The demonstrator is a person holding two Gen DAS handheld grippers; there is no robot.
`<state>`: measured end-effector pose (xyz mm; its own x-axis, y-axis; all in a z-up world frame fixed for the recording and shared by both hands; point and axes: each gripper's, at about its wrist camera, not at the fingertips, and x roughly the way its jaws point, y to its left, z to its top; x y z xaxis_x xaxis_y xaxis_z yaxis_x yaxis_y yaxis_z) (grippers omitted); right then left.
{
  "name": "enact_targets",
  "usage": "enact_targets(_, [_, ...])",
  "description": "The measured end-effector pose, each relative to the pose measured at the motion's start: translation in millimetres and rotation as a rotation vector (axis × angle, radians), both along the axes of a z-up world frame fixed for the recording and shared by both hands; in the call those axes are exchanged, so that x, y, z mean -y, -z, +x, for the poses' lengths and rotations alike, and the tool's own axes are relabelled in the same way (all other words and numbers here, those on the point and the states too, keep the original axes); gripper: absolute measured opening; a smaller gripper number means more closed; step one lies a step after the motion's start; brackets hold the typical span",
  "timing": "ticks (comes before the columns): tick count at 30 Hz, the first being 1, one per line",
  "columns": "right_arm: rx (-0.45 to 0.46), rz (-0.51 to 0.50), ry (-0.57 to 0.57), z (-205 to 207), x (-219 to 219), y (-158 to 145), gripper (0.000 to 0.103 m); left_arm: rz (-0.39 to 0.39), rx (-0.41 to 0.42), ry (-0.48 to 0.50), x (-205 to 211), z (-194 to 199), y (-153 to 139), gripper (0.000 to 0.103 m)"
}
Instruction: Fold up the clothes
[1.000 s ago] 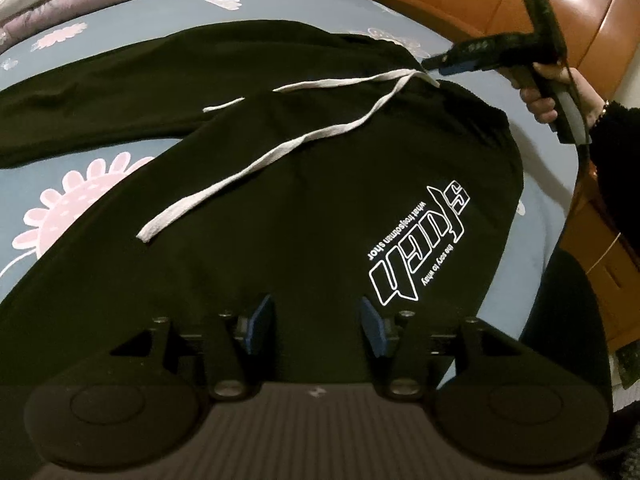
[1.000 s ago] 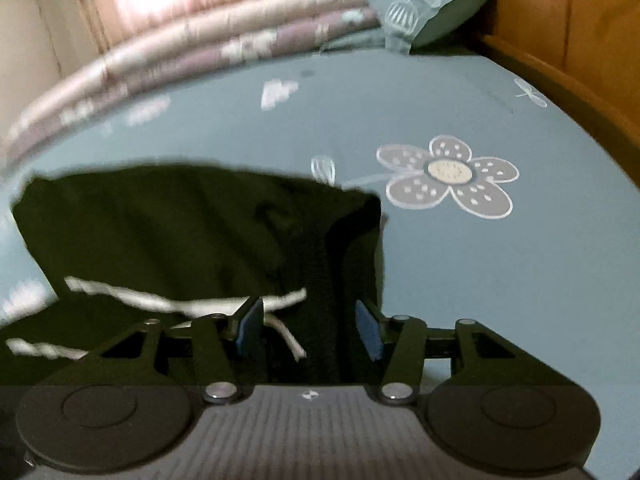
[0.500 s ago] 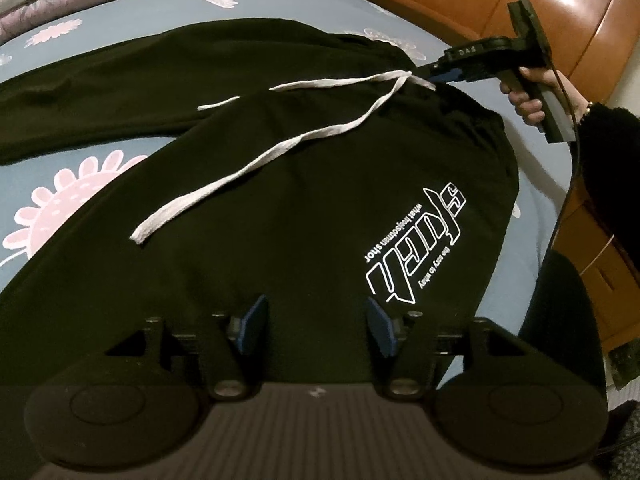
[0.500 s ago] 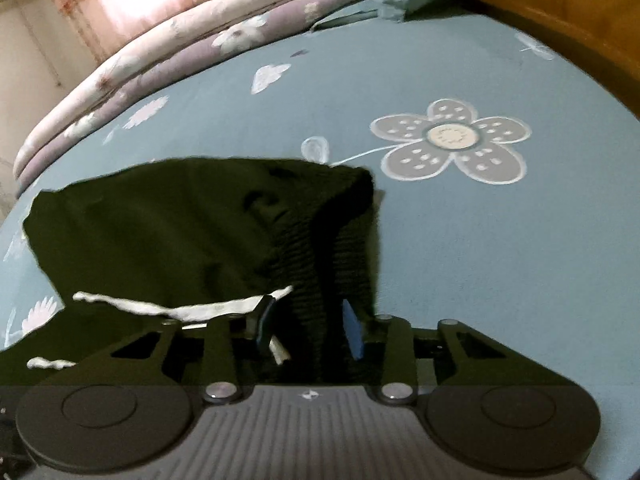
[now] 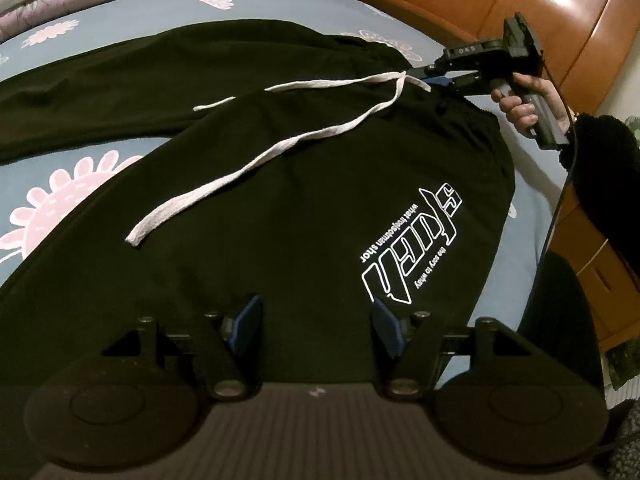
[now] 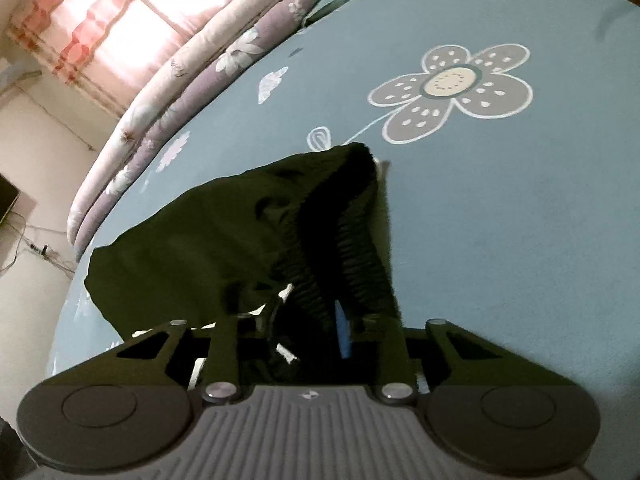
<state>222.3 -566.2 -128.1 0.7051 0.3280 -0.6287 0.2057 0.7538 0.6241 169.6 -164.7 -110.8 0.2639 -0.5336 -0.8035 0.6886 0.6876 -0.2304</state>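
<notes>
Early days here: the black trousers lie spread flat on the bed, legs splayed apart, white drawstring loose across the front, no fold made yet. The right tool is closing on the ribbed waistband, cloth bunched between its jaws. The left tool hovers over the fabric, jaws opening, gripping nothing.
</notes>
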Motion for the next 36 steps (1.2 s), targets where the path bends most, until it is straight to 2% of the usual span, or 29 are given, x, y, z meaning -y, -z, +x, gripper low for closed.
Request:
enact_targets(5, [0.028, 0.058, -0.03, 1.6, -6.8, 5.0, 0.031, -0.007, -0.003, 0.001, -1.0, 0.4, 0.8, 0.065])
enact_targets(6, [0.019, 0.053, -0.034, 3.8, -9.3, 6.7, 0.024, -0.007, -0.005, -0.001, -0.9, 0.8, 0.6, 0.065])
enact_targets(7, [-0.001, 0.025, -0.025, 5.9, -12.5, 6.5, 0.017, -0.006, -0.006, -0.003, -0.8, 1.2, 0.2, 0.065])
enact_targets(9, [-0.022, -0.053, 0.003, 7.4, -20.5, -0.6, 0.009, -0.001, -0.005, -0.006, -0.6, 0.8, -1.0, 0.065])
enact_targets(11, [-0.008, -0.201, 0.033, 4.1, -33.4, -19.8, 0.009, 0.008, 0.002, -0.005, -1.1, -0.6, -2.8, 0.065])
enact_targets(12, [-0.004, -0.242, 0.042, 3.9, -36.0, -24.6, 0.008, 0.014, 0.007, -0.004, -1.3, -1.4, -4.0, 0.065])
enact_targets(16, [-0.038, -0.328, 0.067, 12.2, -36.5, -23.9, 0.008, 0.014, 0.001, -0.004, -3.6, -0.6, -2.4, 0.065])
enact_targets(18, [-0.046, -0.311, 0.08, 15.5, -31.7, -14.9, 0.008, 0.004, -0.004, -0.013, -6.1, 0.1, -2.3, 0.065])
enact_targets(20, [-0.036, -0.249, 0.125, 9.7, -20.9, -15.2, 0.008, 0.003, -0.006, -0.019, -9.0, -0.4, -3.1, 0.065])
enact_targets(24, [-0.031, -0.2, 0.177, -2.0, -10.3, -13.6, 0.008, 0.0, -0.008, -0.027, -15.8, -1.0, -3.7, 0.065])
enact_targets(26, [-0.039, -0.162, 0.17, -4.0, -7.5, -11.0, 0.009, -0.002, -0.01, -0.028, -17.8, -0.8, -2.8, 0.065])
enact_targets(27, [-0.039, -0.136, 0.177, -6.4, -5.3, -11.9, 0.014, -0.002, -0.01, -0.029, -17.9, -0.4, -2.5, 0.065])
enact_targets(30, [0.007, -0.098, 0.226, -30.8, 0.6, -23.3, 0.038, -0.007, -0.012, -0.035, -18.9, 0.2, -3.5, 0.065])
enact_targets(32, [0.04, -0.086, 0.216, -53.0, 0.2, -29.9, 0.042, -0.007, -0.013, -0.036, -18.1, 0.3, -3.6, 0.065])
enact_targets(34, [0.039, -0.127, 0.178, -69.2, -6.0, -30.5, 0.048, -0.006, -0.011, -0.035, -16.6, 0.0, -3.3, 0.065])
enact_targets(36, [0.029, -0.193, 0.138, -80.2, -14.5, -29.4, 0.047, -0.004, -0.012, -0.037, -14.7, -0.3, -3.0, 0.066])
